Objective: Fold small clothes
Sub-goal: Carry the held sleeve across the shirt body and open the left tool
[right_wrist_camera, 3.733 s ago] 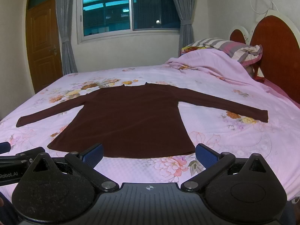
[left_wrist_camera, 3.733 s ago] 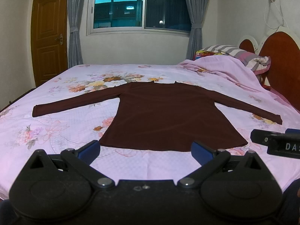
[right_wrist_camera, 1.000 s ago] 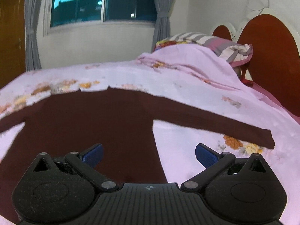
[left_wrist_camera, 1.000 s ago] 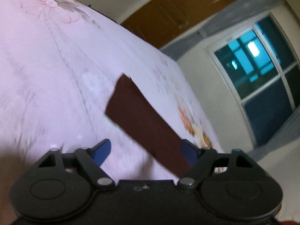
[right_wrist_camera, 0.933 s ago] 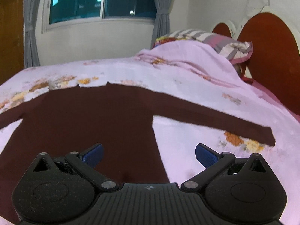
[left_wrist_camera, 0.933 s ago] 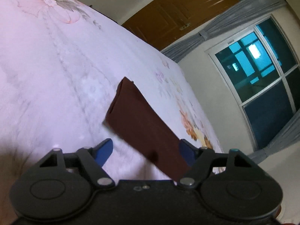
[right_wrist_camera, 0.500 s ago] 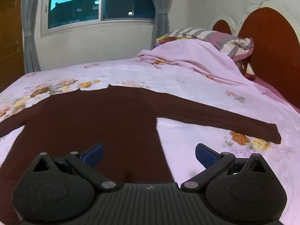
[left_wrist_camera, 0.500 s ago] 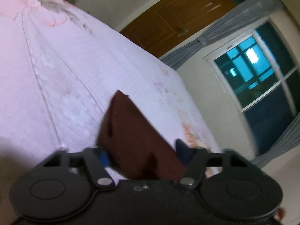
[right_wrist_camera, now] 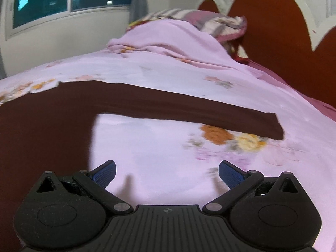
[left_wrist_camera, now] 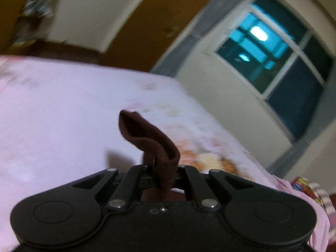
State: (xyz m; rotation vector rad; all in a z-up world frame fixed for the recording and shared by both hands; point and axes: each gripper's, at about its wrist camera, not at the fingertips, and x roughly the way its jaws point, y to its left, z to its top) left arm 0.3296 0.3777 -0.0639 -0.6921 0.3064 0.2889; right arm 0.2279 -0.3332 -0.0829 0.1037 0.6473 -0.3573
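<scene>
Fingers of the left gripper [left_wrist_camera: 162,175], just closed, are clamped on a sleeve [left_wrist_camera: 151,138] at lower centre, presumably for folding inward, while the right gripper [right_wrist_camera: 167,171] is held open over the bed [right_wrist_camera: 159,147] below the other sleeve [right_wrist_camera: 189,107].

Our left wrist view rolled, looking over its tool [left_wrist_camera: 162,180] across the bed [left_wrist_camera: 52,109] toward the window [left_wrist_camera: 279,63], our right wrist view close above the bed [right_wrist_camera: 159,147], facing the headboard [right_wrist_camera: 273,27], both sharing bed and window [right_wrist_camera: 42,0]

Home bedroom, floral-sheeted bed [right_wrist_camera: 159,147], headboard [right_wrist_camera: 273,31], pillow [right_wrist_camera: 210,21], curtained window [left_wrist_camera: 279,63]
</scene>
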